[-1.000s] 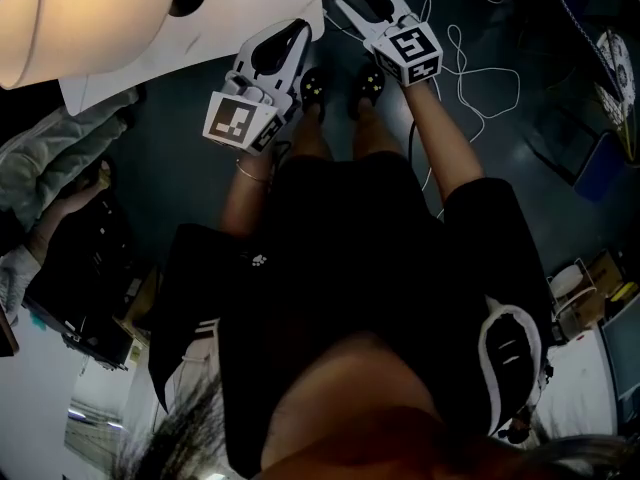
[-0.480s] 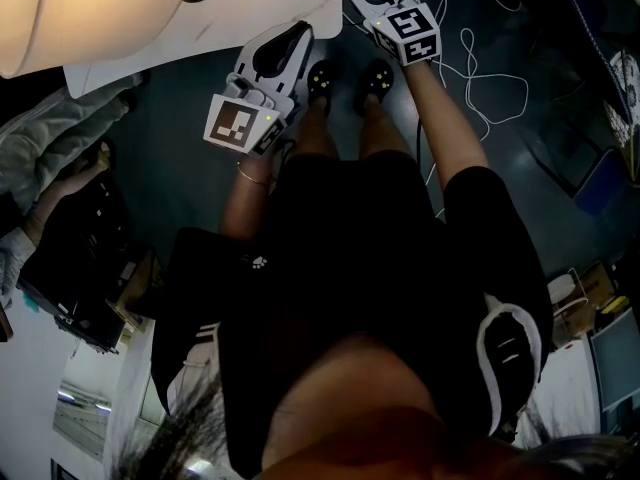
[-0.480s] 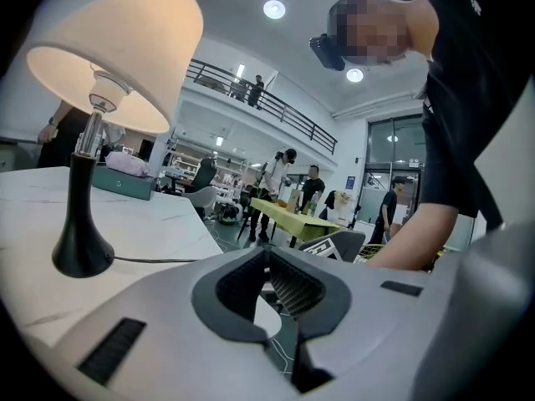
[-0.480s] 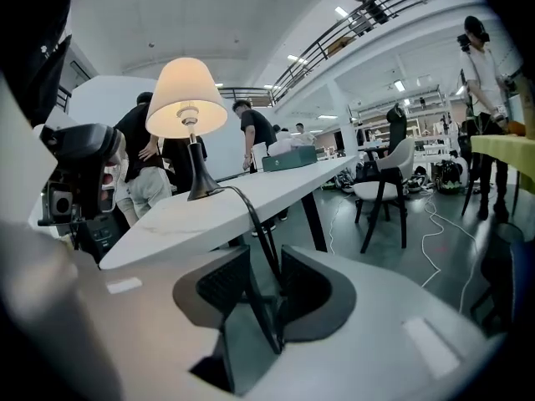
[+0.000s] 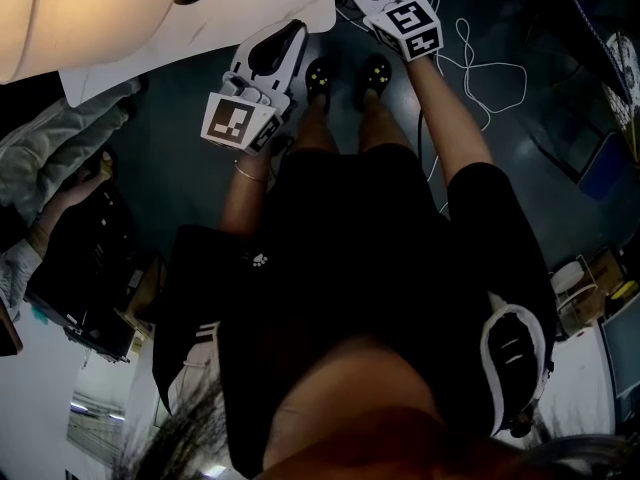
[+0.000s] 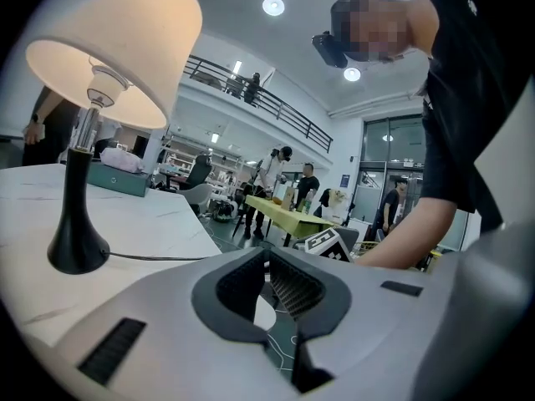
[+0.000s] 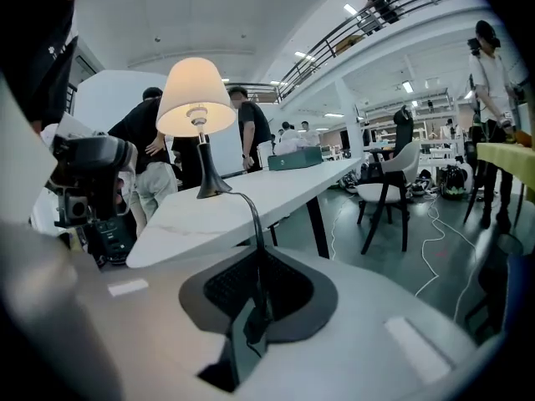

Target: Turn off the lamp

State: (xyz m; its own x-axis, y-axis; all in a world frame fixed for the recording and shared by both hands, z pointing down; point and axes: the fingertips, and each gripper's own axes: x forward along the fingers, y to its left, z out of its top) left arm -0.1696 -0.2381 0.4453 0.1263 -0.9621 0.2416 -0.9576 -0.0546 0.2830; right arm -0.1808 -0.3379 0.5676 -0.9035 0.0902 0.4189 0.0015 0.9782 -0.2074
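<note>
The lit lamp (image 7: pixel 197 98) stands far left on the white table (image 7: pixel 276 186), its black cord (image 7: pixel 253 215) running near to the right gripper (image 7: pixel 257 266), whose 2 jaws pinch it, while the left gripper (image 6: pixel 267 257) has its jaws pressed together on nothing.

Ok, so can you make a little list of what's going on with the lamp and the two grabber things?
lamp: switched on, shade glowing
where it stands: upright on the white table
cord: runs from the lamp's base, over the table's edge, down to the right gripper
right gripper: fingers shut on the cord
left gripper: fingers together, nothing between them, beside the table near the lamp
task: not done, the light is on
</note>
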